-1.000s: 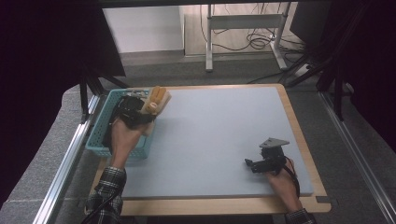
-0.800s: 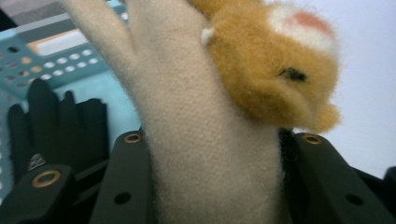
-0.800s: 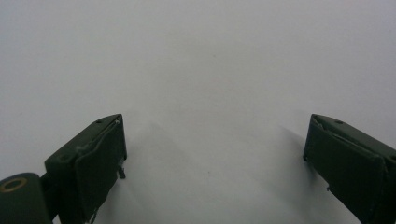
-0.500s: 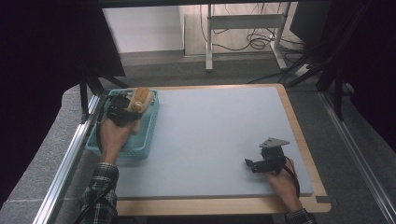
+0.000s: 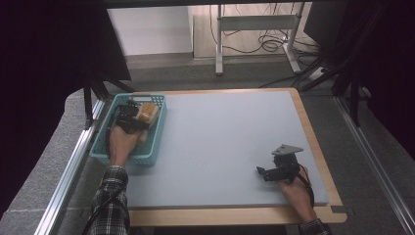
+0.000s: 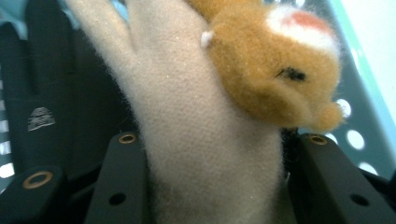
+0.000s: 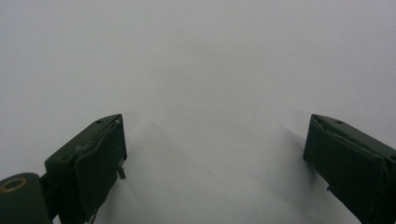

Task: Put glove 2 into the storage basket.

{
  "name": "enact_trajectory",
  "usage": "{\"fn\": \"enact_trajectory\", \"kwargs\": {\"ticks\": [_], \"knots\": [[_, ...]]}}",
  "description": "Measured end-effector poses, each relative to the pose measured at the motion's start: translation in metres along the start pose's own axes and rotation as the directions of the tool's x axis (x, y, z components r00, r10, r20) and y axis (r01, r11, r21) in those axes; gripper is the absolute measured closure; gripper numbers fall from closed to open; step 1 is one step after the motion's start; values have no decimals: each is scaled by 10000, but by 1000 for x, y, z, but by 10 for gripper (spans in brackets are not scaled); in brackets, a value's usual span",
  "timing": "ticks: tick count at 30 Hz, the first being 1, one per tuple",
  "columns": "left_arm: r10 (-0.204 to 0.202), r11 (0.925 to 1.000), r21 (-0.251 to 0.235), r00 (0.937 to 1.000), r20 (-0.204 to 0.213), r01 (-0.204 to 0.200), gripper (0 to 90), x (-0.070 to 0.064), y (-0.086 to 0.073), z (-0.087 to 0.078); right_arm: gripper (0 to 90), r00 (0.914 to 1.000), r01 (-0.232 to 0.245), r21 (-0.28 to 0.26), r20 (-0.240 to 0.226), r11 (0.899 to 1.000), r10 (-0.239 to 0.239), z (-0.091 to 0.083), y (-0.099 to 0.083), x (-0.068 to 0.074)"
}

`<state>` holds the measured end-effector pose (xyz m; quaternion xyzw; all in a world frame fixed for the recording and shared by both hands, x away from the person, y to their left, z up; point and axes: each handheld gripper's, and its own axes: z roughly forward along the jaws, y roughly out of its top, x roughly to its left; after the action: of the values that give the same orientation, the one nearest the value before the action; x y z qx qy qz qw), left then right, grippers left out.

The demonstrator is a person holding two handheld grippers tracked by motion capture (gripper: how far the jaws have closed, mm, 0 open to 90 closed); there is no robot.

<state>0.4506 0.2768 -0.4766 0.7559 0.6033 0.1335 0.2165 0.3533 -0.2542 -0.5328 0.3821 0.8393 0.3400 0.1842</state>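
Grey table mat [image 5: 215, 142], left gripper [image 5: 131, 117] clamping plush toy [image 6: 224, 116] over teal basket [image 5: 155, 142], right gripper [image 5: 264, 172] resting wide apart.

Grey mat [image 5: 230, 142] on wooden table [image 5: 235, 215]; metal desk frame [image 5: 254, 29] behind.

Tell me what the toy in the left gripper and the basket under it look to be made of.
Plush toy: soft fleecy fabric, cream body and orange head, with fuzzy fibres standing up along its edges; it is probably stuffed. Basket: looks like moulded plastic, teal and fairly matt, its walls pierced with regular round holes. The left gripper has its jaws closed on the toy's cream part.
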Motion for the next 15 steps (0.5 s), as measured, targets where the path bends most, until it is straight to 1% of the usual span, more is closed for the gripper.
{"fn": "enact_trajectory", "kwargs": {"ticks": [1,3,5,7,9,10,11,12,13,14,15], "knots": [[-44,9999,91,10000,40,44,545,-1,1,3,54,10000,3,1,0,10000,-3,0,0,0],[19,9994,345,10000,18,-20,538,-2,4,11,54,10000,0,2,0,10000,0,0,0,0],[-15,9987,508,10000,32,13,532,-2,5,16,54,10000,-1,2,-1,10000,1,0,0,0],[-84,9981,615,9998,166,73,520,-1,7,22,54,10000,1,1,-2,10000,-1,0,0,0],[8,9972,748,9999,156,-20,504,-1,7,26,54,10000,-9,-5,-6,10000,9,0,0,0],[-10,9964,852,9998,199,-7,489,-2,8,29,54,10000,-2,-2,-3,10000,2,0,0,0],[-4,9945,1043,9996,290,-26,449,-3,8,33,54,10000,-10,-4,-6,10000,10,0,0,0],[-47,9906,1371,9992,396,-8,304,-3,8,37,54,10000,-10,-3,-5,10000,10,0,0,0],[-148,9902,1394,9994,297,105,304,-2,8,38,54,10000,-10,-3,-5,10000,10,0,0,0],[-250,9898,1408,9996,91,235,271,0,8,38,54,10000,-13,-4,-7,10000,13,0,0,0],[-432,9893,1403,9988,213,398,151,2,8,37,54,10000,-2,-3,-3,10000,2,0,0,0]]}}
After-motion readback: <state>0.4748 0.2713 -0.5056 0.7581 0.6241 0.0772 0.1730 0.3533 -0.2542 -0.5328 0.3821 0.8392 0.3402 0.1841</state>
